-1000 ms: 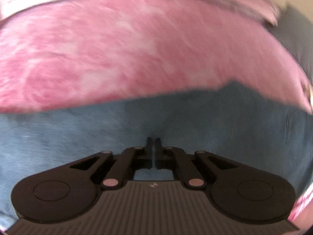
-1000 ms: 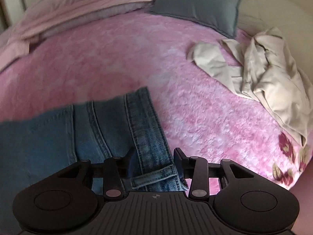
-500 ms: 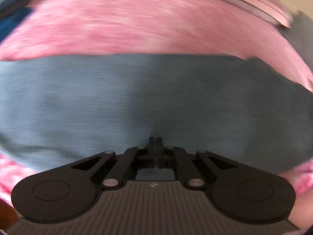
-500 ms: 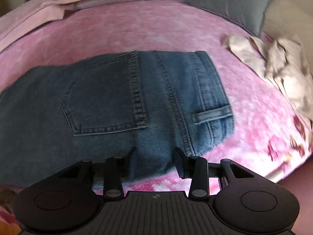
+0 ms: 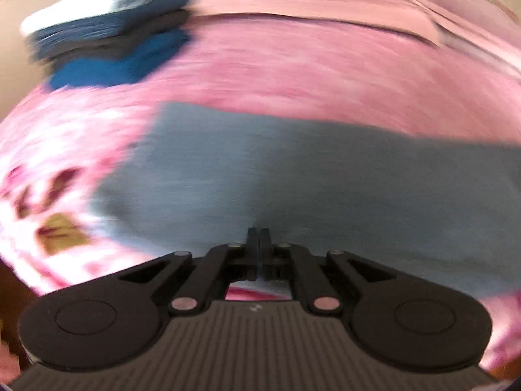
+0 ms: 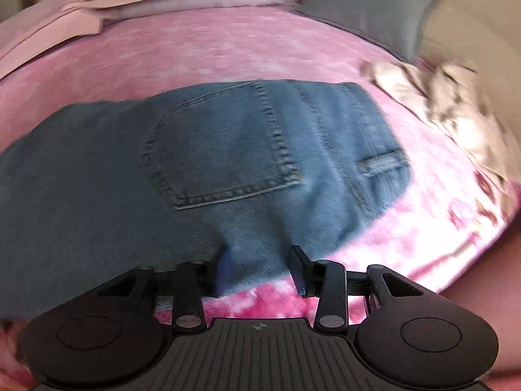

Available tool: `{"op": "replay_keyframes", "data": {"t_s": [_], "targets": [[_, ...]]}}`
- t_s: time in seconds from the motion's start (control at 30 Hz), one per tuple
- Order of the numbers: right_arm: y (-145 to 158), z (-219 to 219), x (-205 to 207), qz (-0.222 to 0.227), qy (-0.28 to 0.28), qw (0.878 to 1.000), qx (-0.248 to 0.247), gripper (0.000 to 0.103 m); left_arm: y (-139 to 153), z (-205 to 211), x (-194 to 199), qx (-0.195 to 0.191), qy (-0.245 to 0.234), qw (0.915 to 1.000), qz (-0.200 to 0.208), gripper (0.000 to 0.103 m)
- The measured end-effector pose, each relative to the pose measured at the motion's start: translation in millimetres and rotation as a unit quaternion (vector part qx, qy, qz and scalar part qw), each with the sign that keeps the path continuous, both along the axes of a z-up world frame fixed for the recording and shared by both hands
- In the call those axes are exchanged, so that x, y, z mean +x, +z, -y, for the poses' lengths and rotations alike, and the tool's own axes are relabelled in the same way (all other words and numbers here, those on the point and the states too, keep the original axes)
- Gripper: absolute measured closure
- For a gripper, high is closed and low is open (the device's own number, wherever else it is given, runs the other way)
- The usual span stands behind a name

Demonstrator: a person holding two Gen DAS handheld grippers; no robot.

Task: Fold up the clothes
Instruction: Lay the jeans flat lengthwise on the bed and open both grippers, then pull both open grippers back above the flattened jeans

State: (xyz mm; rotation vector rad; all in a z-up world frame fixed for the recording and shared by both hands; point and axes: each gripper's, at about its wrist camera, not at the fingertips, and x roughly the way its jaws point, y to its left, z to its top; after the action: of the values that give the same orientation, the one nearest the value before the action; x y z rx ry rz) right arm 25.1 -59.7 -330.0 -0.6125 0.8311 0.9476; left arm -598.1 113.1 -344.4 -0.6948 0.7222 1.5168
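A pair of blue jeans (image 6: 228,150) lies flat on the pink fuzzy blanket (image 6: 228,49), back pocket up and waistband to the right. My right gripper (image 6: 259,260) is open at the jeans' near edge, with denim between its spread fingers. In the blurred left wrist view the jeans (image 5: 293,179) stretch across the middle. My left gripper (image 5: 259,238) is shut there, and the denim's near edge puckers into its tips.
A stack of folded dark and blue clothes (image 5: 110,42) sits at the far left of the bed. A grey pillow (image 6: 368,9) and pink folded bedding (image 6: 162,3) lie at the back. A crumpled beige garment (image 6: 449,107) lies to the right.
The jeans have come toward the near side of the bed and now lie spread out. The left view has swung left, bringing the folded stack into sight.
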Motion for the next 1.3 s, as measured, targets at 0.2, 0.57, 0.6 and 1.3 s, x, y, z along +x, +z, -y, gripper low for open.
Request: {"op": "replay_keyframes", "data": {"t_s": [0.2,0.57,0.6,1.3], "targets": [[7.1,-15.7,-40.4,-0.022,0.053,0.996,0.071,0.063,16.4,7.9,15.4,0.051,-0.051,0.9967,0.038,0.102],[-21.7,21.1,-42.5,-0.027,0.108,0.988,0.111,0.063,-5.2,71.9,-3.6,0.096,0.04,0.9929,0.058,0.099],[-17.9,27.8,-48.3,-0.026,0.098,0.989,0.11,0.063,0.1,82.4,2.9,0.086,0.042,0.9933,0.066,0.099],[63.0,169.8,-118.6,-0.039,0.1,0.985,0.137,0.022,90.5,234.5,111.4,0.133,-0.056,0.9861,0.081,0.065]]}}
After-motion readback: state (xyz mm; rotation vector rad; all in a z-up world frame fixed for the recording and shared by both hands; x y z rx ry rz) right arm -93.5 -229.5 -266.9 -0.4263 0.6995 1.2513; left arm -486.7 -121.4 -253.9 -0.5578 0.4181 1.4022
